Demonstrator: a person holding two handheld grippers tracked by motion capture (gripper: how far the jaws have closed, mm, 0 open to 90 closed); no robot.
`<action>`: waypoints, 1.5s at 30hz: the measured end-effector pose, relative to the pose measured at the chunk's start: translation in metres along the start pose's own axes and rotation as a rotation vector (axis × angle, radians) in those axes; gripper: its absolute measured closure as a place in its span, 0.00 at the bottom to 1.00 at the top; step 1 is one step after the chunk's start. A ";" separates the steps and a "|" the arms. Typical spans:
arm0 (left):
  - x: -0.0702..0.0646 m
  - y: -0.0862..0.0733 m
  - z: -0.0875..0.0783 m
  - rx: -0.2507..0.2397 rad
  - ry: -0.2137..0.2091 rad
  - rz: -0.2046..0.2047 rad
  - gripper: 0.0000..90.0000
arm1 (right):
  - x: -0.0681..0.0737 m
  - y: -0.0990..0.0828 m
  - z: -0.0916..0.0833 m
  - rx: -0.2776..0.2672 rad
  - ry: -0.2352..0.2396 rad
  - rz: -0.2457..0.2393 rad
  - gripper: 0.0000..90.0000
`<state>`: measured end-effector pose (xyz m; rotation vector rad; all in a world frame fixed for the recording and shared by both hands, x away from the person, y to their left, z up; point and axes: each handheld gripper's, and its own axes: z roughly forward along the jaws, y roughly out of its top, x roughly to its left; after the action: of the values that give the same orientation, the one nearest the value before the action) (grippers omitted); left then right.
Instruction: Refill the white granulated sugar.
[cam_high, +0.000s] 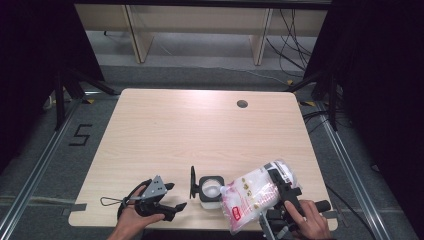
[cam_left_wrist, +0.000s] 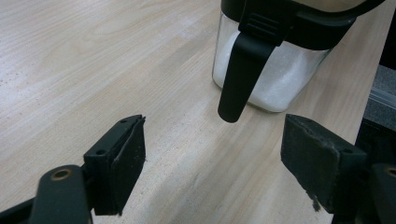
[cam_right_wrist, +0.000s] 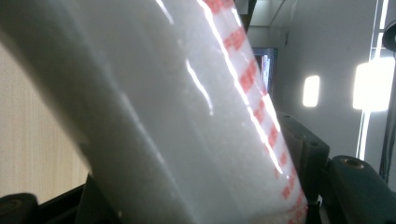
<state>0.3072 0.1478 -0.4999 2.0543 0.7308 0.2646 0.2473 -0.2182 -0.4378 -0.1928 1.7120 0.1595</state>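
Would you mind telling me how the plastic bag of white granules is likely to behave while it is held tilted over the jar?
The bag probably flexes rather than staying stiff: it bulges around the right tool clamping it. Its glossy film, bright with glare in the right gripper view, may be slippery. Loose granules would likely slump toward the lowered corner above the open jar, shifting its weight.

We see a pale wood-grain table (cam_high: 200, 130) with a smooth matt top. Near its front edge, the jar (cam_left_wrist: 275, 79) is clear glass or plastic with a matt black plastic lid (cam_high: 192, 182). The bag (cam_high: 252, 195) is glossy clear plastic film with red print. The left gripper (cam_left_wrist: 212, 161) pads (cam_left_wrist: 322, 163) look rough, worn black rubber.
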 end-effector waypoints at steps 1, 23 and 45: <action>0.000 0.000 0.000 0.000 0.000 0.000 0.24 | 0.000 0.000 0.000 -0.005 -0.002 -0.001 0.46; 0.000 0.000 0.000 0.001 -0.004 0.007 0.24 | 0.000 -0.011 0.004 -0.043 0.046 0.120 0.46; -0.001 0.000 0.001 -0.005 0.000 0.000 0.24 | 0.007 -0.028 0.019 -0.146 0.183 0.331 0.48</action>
<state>0.3069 0.1467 -0.5008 2.0494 0.7287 0.2662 0.2704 -0.2413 -0.4469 -0.0307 1.9072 0.5263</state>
